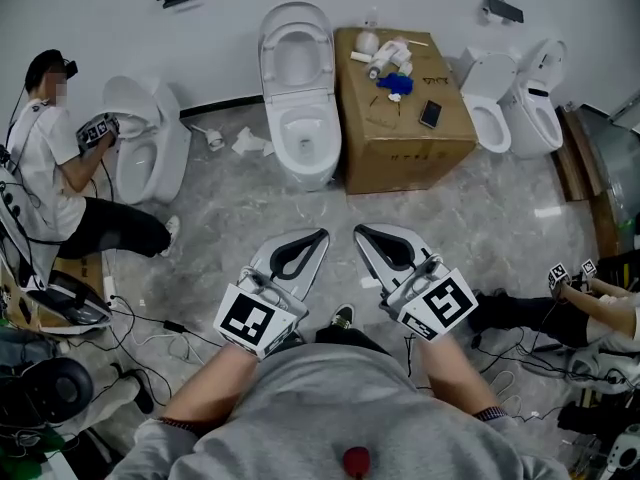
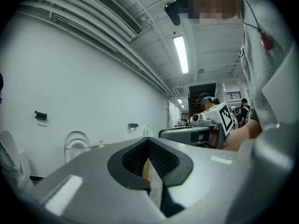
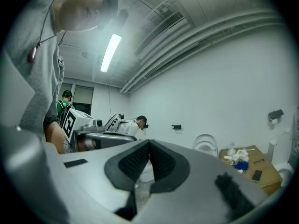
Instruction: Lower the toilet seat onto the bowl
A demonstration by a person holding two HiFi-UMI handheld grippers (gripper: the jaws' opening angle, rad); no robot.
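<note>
The grey marbled tile floor carries a large brown cardboard box. Just left of the box stands a white ceramic toilet with its seat raised. Further left of the box lie a crumpled white paper and a small white pipe fitting, then a second white toilet. Right of the box a third white toilet and a fourth white toilet stand side by side. Well in front of the box, off to its left, thin black cables trail over the tiles.
</note>
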